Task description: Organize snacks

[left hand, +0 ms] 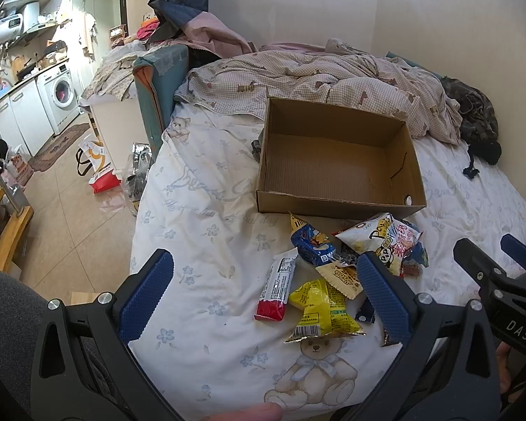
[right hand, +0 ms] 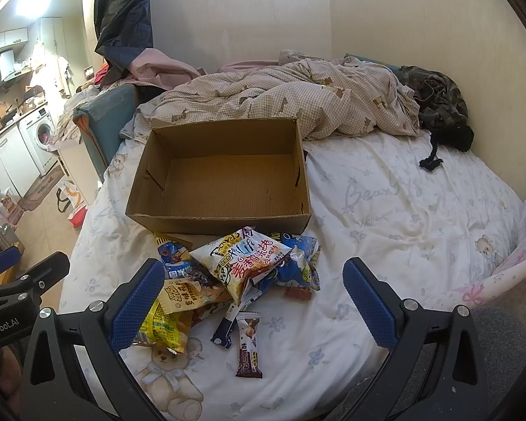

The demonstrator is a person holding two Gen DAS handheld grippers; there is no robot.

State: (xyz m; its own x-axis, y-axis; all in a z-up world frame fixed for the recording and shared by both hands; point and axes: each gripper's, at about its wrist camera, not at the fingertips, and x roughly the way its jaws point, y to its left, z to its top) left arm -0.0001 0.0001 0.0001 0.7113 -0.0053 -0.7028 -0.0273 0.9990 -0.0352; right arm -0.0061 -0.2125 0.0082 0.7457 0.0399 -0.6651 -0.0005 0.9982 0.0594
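- We see one open brown cardboard box [left hand: 336, 161] in the middle of the left wrist frame, standing on the bed with the white bear-print sheet [left hand: 207, 217]; nothing lies inside it.
- Just below the box, at centre, lies one loose pile of snack packets [right hand: 238, 277], touching the box's near wall.
- In the pile we count one yellow crinkled packet [left hand: 324, 310], one white bar wrapper with a red end [left hand: 278, 286], one blue packet with a cartoon figure [left hand: 314, 247] and one white puffed bag with red lettering [right hand: 252, 263]; others beneath are too overlapped to count.
- One brown chocolate bar wrapper [right hand: 249, 345] lies slightly apart, at lower centre of the right wrist frame.
- Our left hand-held gripper [left hand: 263, 301] has its two blue fingers spread wide, gripping nothing, over the pile.
- Our right hand-held gripper [right hand: 252, 308] is likewise spread wide and empty, framing the pile.
- One checked quilt [right hand: 280, 101] is bunched behind the box.
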